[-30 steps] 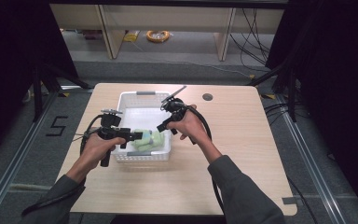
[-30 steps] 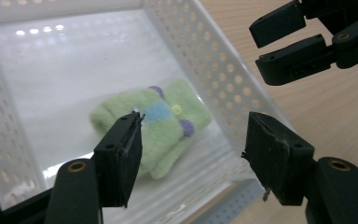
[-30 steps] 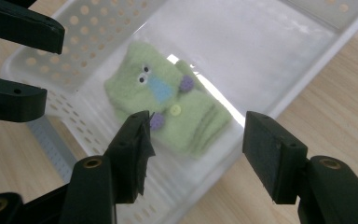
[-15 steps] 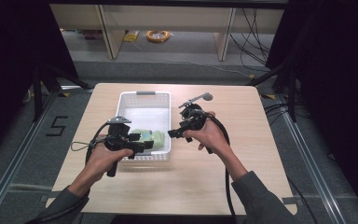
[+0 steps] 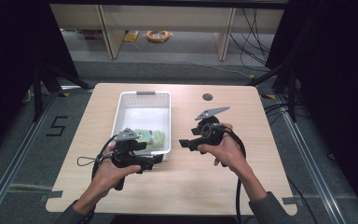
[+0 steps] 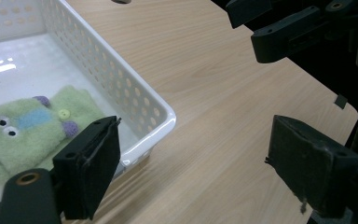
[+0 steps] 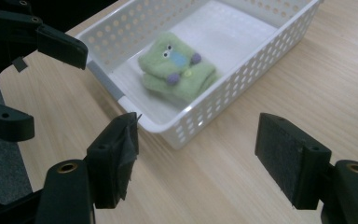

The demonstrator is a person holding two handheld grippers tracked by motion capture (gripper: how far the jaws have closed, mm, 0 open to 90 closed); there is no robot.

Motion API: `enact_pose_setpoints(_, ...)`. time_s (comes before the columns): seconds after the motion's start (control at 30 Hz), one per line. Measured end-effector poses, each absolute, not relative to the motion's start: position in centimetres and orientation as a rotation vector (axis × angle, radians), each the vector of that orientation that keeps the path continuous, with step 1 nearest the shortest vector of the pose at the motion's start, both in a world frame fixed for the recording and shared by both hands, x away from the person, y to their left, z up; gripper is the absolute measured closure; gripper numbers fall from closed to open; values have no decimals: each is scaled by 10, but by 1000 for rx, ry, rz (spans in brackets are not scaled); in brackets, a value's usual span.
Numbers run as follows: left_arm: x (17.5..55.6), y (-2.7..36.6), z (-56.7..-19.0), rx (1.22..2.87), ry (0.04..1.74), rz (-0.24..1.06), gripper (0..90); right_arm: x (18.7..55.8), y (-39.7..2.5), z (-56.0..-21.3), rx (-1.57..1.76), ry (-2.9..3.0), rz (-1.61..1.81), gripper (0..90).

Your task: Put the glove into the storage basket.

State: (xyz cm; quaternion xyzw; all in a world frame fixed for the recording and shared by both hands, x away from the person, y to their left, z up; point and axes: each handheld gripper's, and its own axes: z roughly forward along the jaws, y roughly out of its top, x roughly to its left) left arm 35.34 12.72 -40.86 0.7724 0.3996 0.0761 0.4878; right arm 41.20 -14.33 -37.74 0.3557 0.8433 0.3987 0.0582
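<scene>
The left gripper [image 5: 156, 159] is hovering with jaws spread wide at the near corner of the white perforated plastic basket [image 5: 128, 106], where the folded green fleece cloth [image 5: 150, 137] is lying. The right gripper [image 5: 184, 143] is gaping too, over the pale wooden table [image 5: 242, 112].

Laboratory recording bay: pale wooden counter [image 5: 214, 182] on grey floor, enclosed by black curtains [image 5: 9, 56], metal floor rails [image 5: 14, 158], loose black cables [image 5: 256, 32], and taped number marking [image 5: 57, 126].
</scene>
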Motion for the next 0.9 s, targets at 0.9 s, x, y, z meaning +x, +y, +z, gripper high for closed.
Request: enact_pose_setpoints(0.9, 321, 122, -440, 1914, 937, 182, 162, 360, -186, -410, 1065, 2510, 1284, 264)
